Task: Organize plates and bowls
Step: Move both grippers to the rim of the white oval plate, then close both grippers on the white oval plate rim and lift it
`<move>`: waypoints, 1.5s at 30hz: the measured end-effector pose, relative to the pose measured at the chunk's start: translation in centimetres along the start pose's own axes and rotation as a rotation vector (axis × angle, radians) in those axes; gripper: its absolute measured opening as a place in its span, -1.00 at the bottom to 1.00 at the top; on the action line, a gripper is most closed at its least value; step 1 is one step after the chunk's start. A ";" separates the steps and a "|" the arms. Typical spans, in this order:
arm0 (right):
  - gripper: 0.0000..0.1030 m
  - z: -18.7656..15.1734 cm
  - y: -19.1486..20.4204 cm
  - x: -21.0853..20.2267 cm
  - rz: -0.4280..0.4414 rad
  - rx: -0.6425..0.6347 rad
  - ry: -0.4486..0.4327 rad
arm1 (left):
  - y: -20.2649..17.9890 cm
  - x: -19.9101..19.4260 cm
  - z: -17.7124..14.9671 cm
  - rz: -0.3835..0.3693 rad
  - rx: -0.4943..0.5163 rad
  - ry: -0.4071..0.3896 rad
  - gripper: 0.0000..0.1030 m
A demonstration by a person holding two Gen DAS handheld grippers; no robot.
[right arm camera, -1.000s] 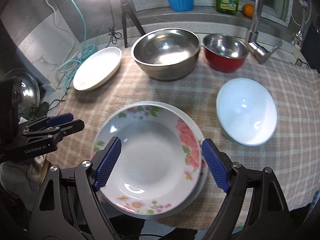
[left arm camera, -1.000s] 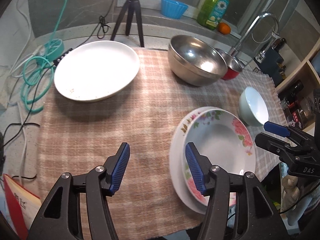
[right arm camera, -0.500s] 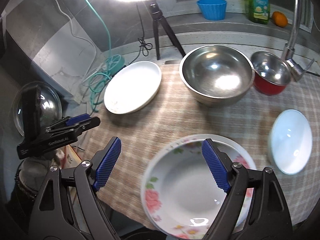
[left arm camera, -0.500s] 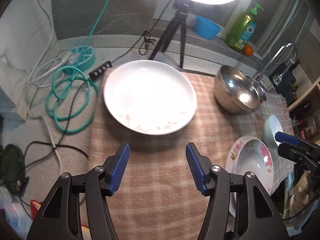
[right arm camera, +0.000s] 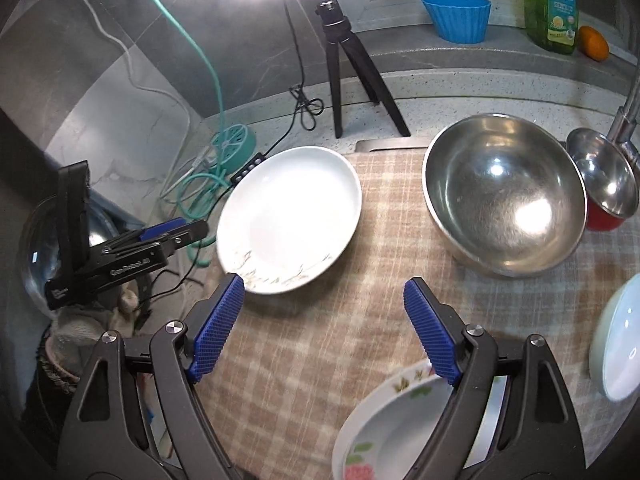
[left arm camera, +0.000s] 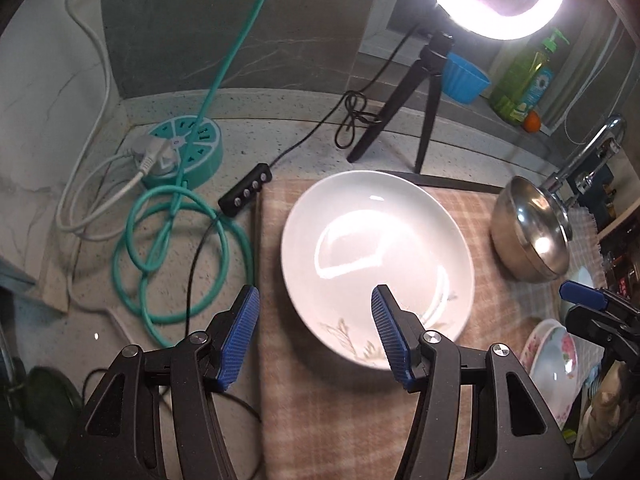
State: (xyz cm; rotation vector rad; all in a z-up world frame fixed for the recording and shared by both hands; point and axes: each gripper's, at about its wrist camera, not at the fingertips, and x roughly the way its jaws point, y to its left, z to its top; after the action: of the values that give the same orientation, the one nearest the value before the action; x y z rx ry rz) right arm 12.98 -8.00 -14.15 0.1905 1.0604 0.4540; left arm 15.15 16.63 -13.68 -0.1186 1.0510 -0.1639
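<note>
The white plate [left arm camera: 376,264] lies on the checked cloth [left arm camera: 344,408] at its left end, directly ahead of the left gripper [left arm camera: 316,336], whose blue pads [left arm camera: 240,336] stand wide apart and hold nothing. In the left wrist view the plate's near rim sits between the two fingers but off to the right: the right pad overlaps the rim, while the left pad hangs over the cloth's edge and the bare counter [left arm camera: 120,208] beside it. So the plate lies forward and slightly right of this gripper's centre line. Being round, it has no long axis to line up with; what matters is that the rim, not the flat middle, ends up between the pads. The right gripper [right arm camera: 326,328] is also spread wide and empty, hovering over bare cloth with the floral plate [right arm camera: 396,428] partly under its right finger and the white plate ahead and to its left, farther off. The left gripper [right arm camera: 172,236] shows in the right wrist view just beside the white plate's left rim, which suggests the left hand is the nearer one and the likely one to take it. The steel bowl [right arm camera: 504,196], red bowl [right arm camera: 604,200] and pale bowl [right arm camera: 620,344] stand apart on the right side of the cloth. A pinch on the near rim probably needs a small shift right and a tilt downward first.
</note>
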 end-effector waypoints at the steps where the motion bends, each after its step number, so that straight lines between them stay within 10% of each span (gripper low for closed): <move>1: 0.61 0.2 -0.1 0.5 -0.009 0.001 0.000 | 0.2 0.5 0.3 0.010 0.009 0.005 0.12; 11: -0.14 1.5 -2.0 5.2 -0.013 0.078 0.095 | 1.0 4.6 2.3 -0.031 0.006 0.053 -0.26; 45: -0.75 2.7 -1.7 10.3 -0.015 0.083 0.211 | 1.1 7.1 2.4 -0.041 0.020 0.122 -0.68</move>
State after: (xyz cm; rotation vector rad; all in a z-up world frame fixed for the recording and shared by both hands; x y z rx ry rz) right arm 19.99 -4.75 -21.71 0.2114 1.2885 0.4232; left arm 20.75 16.36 -18.80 -0.1134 1.1689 -0.2204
